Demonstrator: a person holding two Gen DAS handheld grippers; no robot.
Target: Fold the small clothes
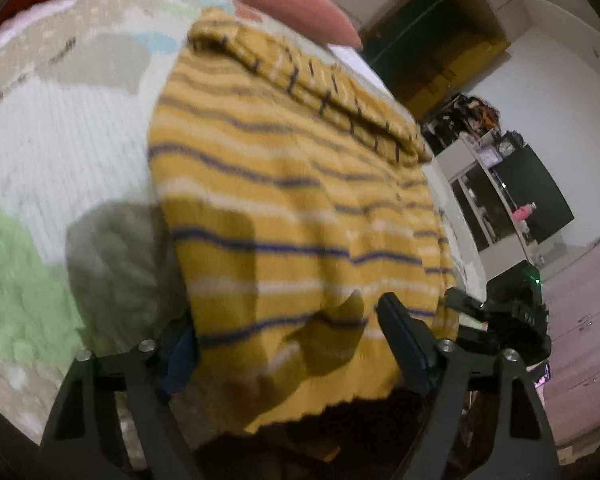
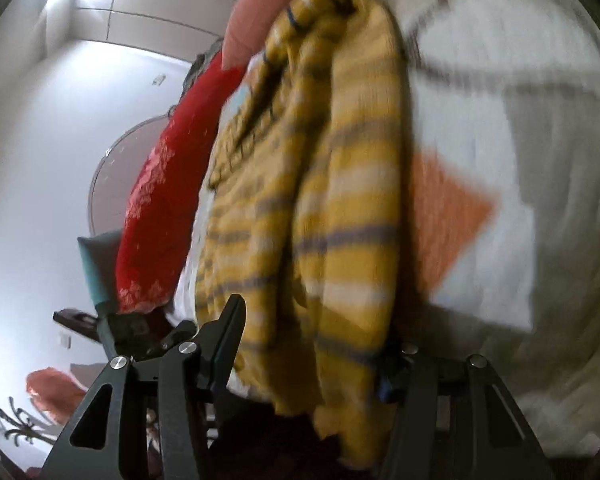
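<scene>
Yellow striped sweater [image 1: 284, 216] — one; two claws — left claw [image 1: 296, 344], right claw [image 2: 312, 344].

Sweater [image 1: 284, 216] – mustard yellow, thin navy and white stripes (collar band striped crosswise). Bedsheet [image 1: 60, 152] – white, ribbed, with beige, green, pale blue patches; orange triangle [image 2: 448, 216] in right view. Pillow [image 1: 296, 4] salmon pink. Cushion [image 2: 160, 216] red, lighter floral print. Grippers black: left [image 1: 288, 344], right [image 2: 312, 344].

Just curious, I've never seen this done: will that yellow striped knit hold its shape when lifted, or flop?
Likely floppy: the yellow striped knit drapes and bunches into folds. It probably grips rather than slips, since the knit looks textured.
</scene>
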